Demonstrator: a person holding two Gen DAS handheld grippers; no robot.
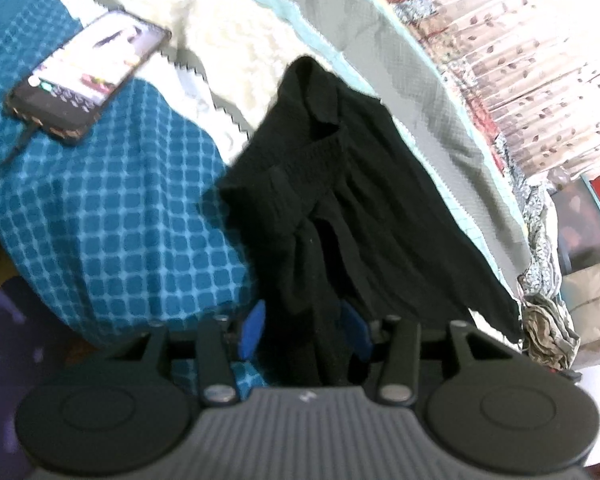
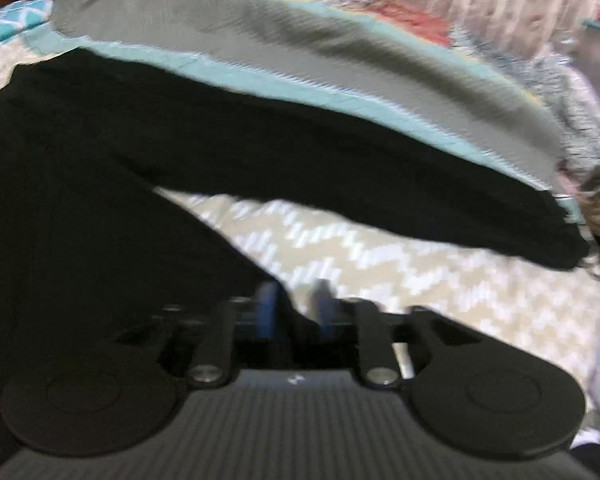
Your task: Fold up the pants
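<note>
The black pants [image 1: 340, 184] lie across a bed. In the left wrist view a bunched part of them runs straight down into my left gripper [image 1: 304, 332]. Both blue pads [image 1: 254, 332] touch that bunch, so the gripper is shut on it. In the blurred right wrist view the pants [image 2: 260, 152] stretch in a long dark band to the right, and a second dark flap covers the left. My right gripper [image 2: 296, 312] has its blue pads [image 2: 268, 312] apart. The flap's slanted edge passes between them and neither pad visibly presses it.
A phone [image 1: 88, 72] with a lit screen and a cable lies on a blue checked cloth [image 1: 120, 220] at the left. A grey quilt with a teal border [image 2: 300, 52] lies behind the pants, and a beige zigzag cover [image 2: 420, 272] in front. Crumpled cloth [image 1: 548, 332] hangs at the bed's right edge.
</note>
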